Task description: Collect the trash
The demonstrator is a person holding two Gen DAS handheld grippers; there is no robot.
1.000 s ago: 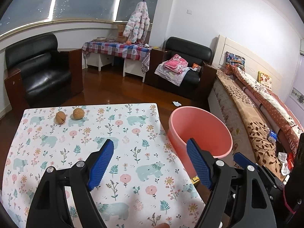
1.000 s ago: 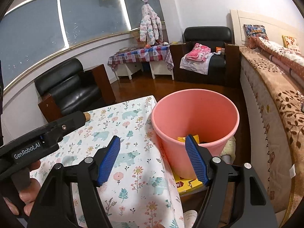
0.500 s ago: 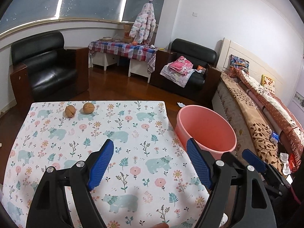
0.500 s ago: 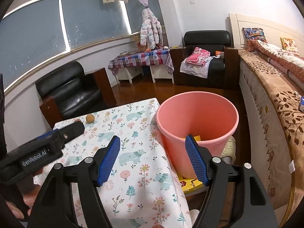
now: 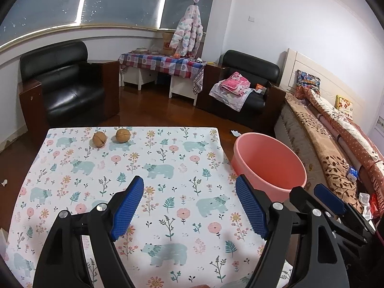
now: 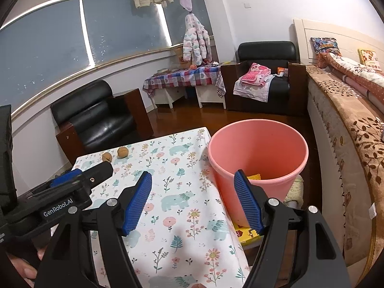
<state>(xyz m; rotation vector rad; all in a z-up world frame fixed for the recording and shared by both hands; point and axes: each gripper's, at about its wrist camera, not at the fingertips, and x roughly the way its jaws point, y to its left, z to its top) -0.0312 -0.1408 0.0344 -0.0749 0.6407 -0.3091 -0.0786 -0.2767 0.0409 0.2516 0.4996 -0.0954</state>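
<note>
I see two walnuts [image 5: 99, 139] at the surface's [image 5: 168, 168] far left corner, well apart from my left tool [image 5: 189, 206] and right tool [image 6: 193, 201], both wide and empty. I'd reach left, straddle one nut squarely, then carry it to the pink bin [image 5: 267, 165].

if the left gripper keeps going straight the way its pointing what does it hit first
Most likely the bare floral tablecloth. The left gripper is open, empty and tilted down at it. The two walnuts lie further off and to the left; depth is uncertain.
</note>
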